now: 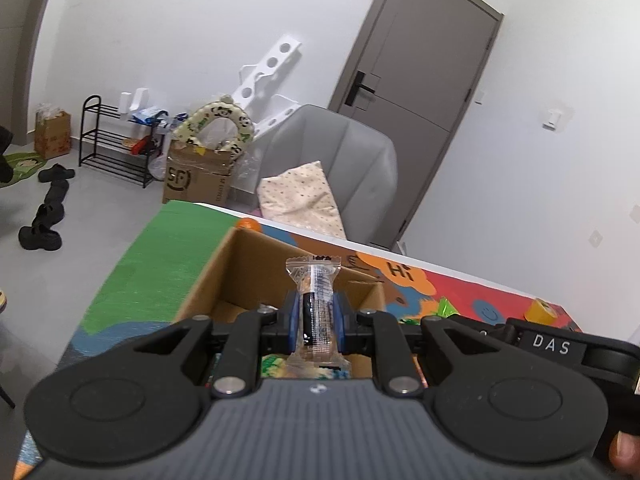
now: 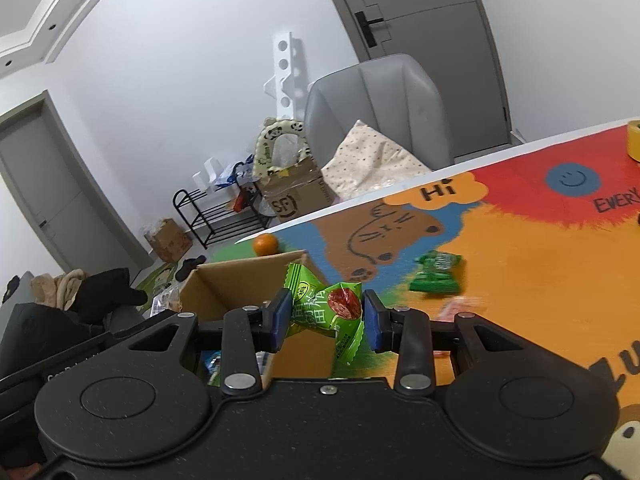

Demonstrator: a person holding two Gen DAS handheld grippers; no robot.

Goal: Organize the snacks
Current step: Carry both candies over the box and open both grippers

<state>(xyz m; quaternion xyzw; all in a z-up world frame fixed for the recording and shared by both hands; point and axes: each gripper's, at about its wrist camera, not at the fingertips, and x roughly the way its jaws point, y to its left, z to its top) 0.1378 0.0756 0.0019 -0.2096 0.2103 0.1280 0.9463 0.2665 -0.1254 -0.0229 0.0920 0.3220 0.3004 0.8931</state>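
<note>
My left gripper [image 1: 317, 322] is shut on a clear-wrapped snack with a dark bar inside [image 1: 317, 308], held upright above the open cardboard box [image 1: 224, 268]. My right gripper [image 2: 326, 316] is shut on a green snack packet with a red picture [image 2: 326, 308], held over the right edge of the same cardboard box [image 2: 236, 284]. A second green snack packet [image 2: 436, 276] lies on the colourful table mat to the right. Several packets show inside the box, mostly hidden by the grippers.
An orange [image 2: 265, 244] sits on the table behind the box. A yellow tape roll [image 2: 633, 140] stands at the far right edge. A pink wrapper [image 2: 460, 306] lies near the right gripper. A grey chair [image 1: 336, 160] with a cushion stands beyond the table.
</note>
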